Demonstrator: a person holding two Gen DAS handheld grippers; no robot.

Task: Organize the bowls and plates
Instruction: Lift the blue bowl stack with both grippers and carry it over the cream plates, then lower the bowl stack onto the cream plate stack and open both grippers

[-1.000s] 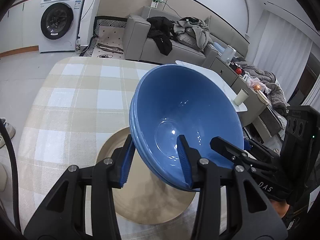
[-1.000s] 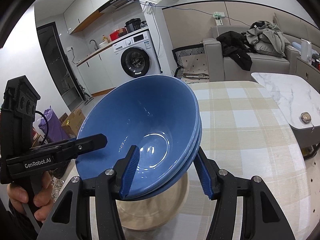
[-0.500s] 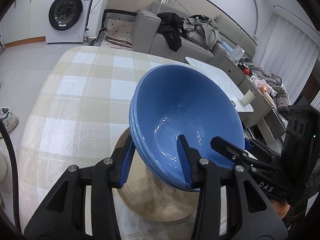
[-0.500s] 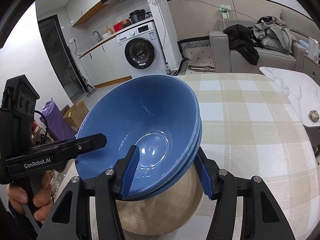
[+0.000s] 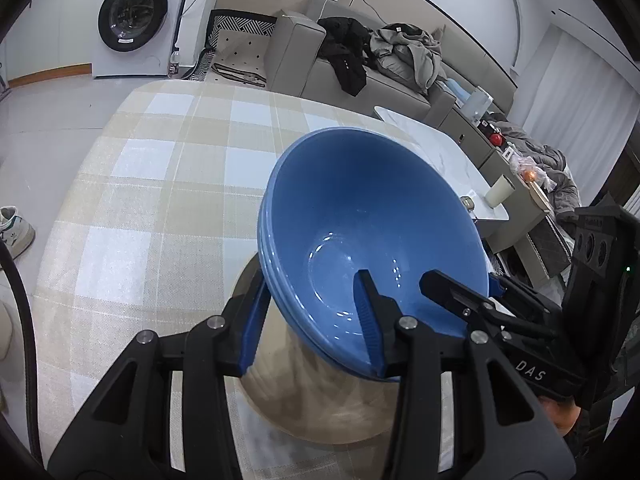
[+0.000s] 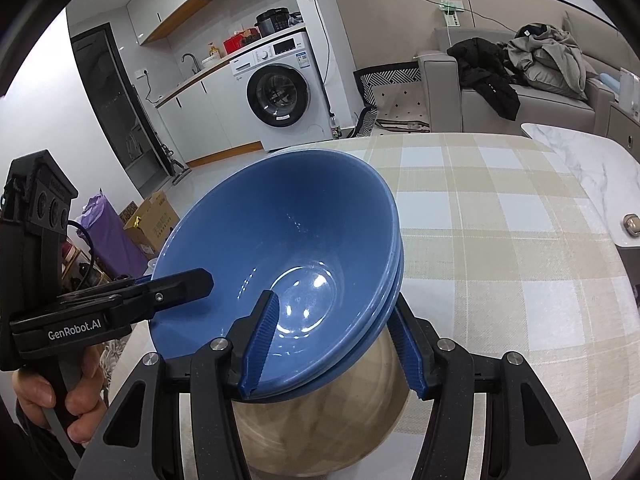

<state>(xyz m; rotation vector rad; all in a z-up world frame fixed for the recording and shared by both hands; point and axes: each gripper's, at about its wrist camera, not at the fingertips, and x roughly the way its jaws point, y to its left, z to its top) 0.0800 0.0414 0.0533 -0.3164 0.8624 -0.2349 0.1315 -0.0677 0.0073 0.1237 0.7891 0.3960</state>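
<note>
- Above the near edge of the table covered in a beige-and-white checked cloth, a nested stack of glossy blue ceramic bowls is hanging in the air, tilted, directly over a round tan stoneware plate that is lying on the cloth.
- Both tongs are sharing the load: the left gripper is clenching the stack's rim on one side, one blue pad inside the top bowl and the other against the outer wall.
- The right gripper is pinching the opposite rim in the same way, as its own camera shows.
- Progress, as I am judging it: the bowls are already gathered into one stack, at least two rims showing, so the nesting part is looking done.
- Setting the stack down is not yet done; whether its underside is touching the plate is hidden, and no other dishes are showing on the cloth.
- Compared with a second ago, the grip is looking unchanged, but the whole assembly is sinking toward the plate: more of the far cloth is showing beyond the bowls.
- The tan plate is also filling more of the lower part of both views, and its surface is looking motion-blurred now.
</note>
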